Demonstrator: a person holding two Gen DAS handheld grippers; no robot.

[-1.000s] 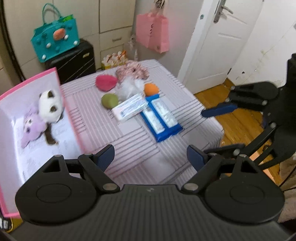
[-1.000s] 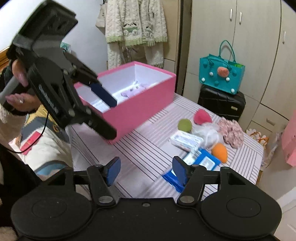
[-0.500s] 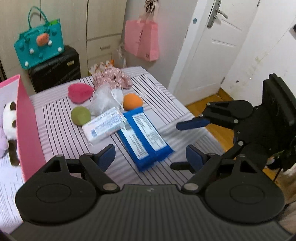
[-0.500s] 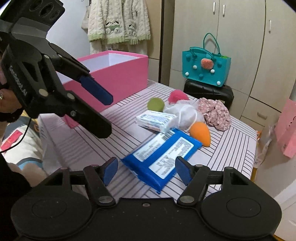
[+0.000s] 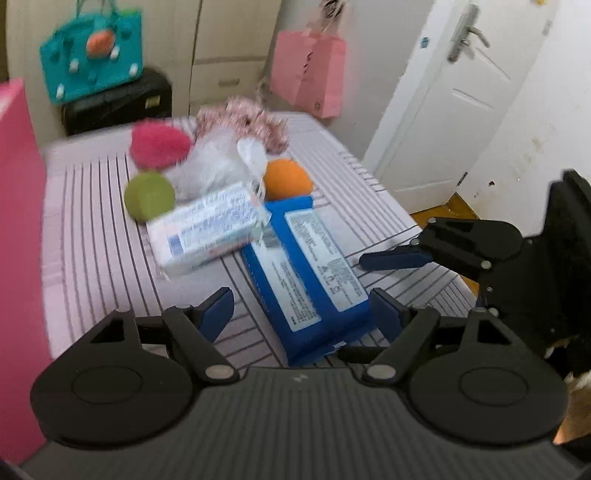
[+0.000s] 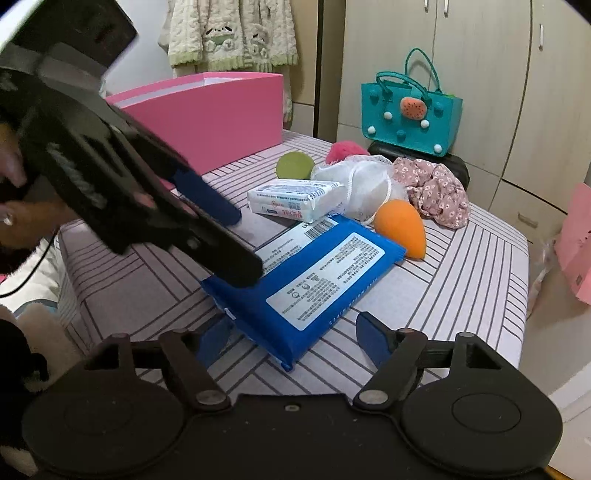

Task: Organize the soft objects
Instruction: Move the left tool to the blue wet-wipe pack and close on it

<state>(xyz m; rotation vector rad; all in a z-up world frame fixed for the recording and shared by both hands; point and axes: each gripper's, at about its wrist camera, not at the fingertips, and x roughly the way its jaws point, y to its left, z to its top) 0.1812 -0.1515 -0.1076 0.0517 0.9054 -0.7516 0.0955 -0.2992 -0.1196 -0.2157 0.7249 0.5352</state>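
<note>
Left wrist view: the left gripper (image 5: 301, 314) has its fingers spread apart, either side of the near end of the blue pack (image 5: 308, 269) on the striped table (image 5: 96, 258). A white pack (image 5: 208, 229) lies just left of it; green sponge (image 5: 149, 195), red sponge (image 5: 159, 144) and orange sponge (image 5: 288, 179) sit farther.

Right wrist view: the right gripper (image 6: 291, 338) is also spread wide, empty, at the blue pack's (image 6: 314, 280) near corner. The pink box (image 6: 218, 118) stands far left.

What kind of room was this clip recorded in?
Probably a bedroom at home: wardrobe doors line the wall, a knitted cardigan hangs up, and a striped cloth-covered surface holds soft items. An interior door stands nearby.
</note>
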